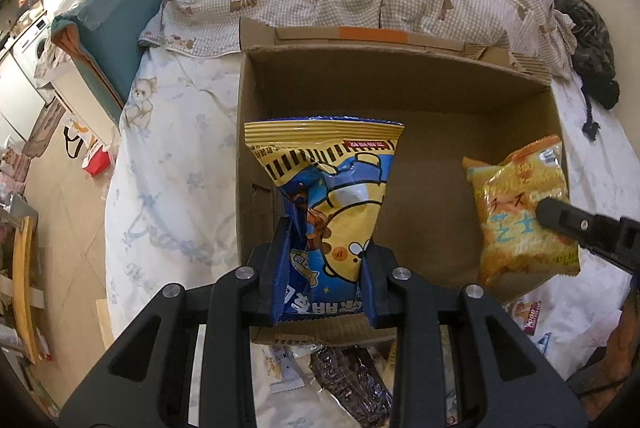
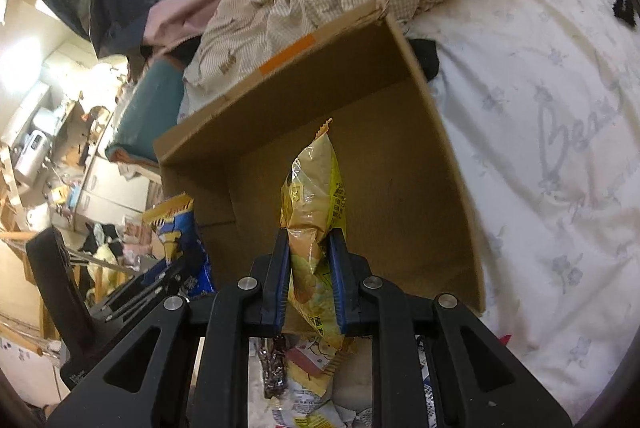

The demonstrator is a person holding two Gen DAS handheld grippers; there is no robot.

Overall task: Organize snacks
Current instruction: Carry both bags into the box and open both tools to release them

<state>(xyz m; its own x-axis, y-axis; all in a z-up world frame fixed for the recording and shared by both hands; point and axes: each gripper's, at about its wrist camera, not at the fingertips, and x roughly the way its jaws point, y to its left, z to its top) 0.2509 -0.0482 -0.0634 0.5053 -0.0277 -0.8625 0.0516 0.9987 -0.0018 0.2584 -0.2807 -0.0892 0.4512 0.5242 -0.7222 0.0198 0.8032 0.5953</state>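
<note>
Over open box (image 1: pixel 400 83), two gripped bags

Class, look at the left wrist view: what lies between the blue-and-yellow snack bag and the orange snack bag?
Only bare floor of the cardboard box separates the blue-and-yellow snack bag from the orange snack bag, seen in the left wrist view.

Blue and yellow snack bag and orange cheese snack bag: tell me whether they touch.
Apart. The left wrist view shows bare brown cardboard box floor between the blue and yellow snack bag and the orange cheese snack bag.
</note>
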